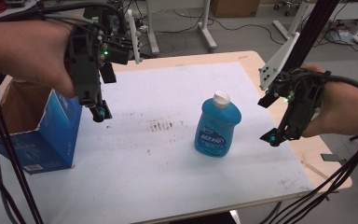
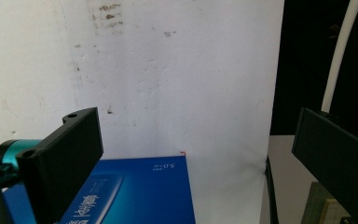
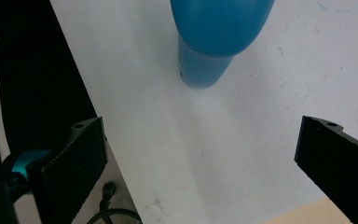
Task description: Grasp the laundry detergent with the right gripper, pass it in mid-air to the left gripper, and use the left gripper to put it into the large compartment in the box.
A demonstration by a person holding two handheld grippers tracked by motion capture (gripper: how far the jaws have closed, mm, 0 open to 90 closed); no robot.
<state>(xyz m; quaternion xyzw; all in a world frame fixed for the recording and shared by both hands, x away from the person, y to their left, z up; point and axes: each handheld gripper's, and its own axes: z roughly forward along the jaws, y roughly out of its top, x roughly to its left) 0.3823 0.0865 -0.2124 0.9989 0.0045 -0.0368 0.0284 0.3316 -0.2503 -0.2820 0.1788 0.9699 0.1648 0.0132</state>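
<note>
A blue bottle (image 1: 216, 127) with a white cap stands upright on the white mat (image 1: 168, 158), right of centre. An open blue carton (image 1: 51, 137) stands at the mat's left edge. My left gripper (image 1: 99, 113) hangs above the mat just right of the carton, jaws pointing down. In the left gripper view it (image 2: 196, 158) is open with nothing between the jaws, and the carton (image 2: 140, 191) lies below them. My right gripper (image 1: 272, 138) hovers to the right of the bottle, apart from it. In the right gripper view it (image 3: 200, 158) is open, with the bottle (image 3: 214, 37) ahead.
A brown cardboard box (image 1: 21, 100) sits behind the blue carton at the far left. The wooden table's edge (image 1: 326, 179) shows past the mat on the right. Black cables (image 1: 2, 177) trail down at both front corners. Dark smudges (image 1: 161, 125) mark the mat's middle.
</note>
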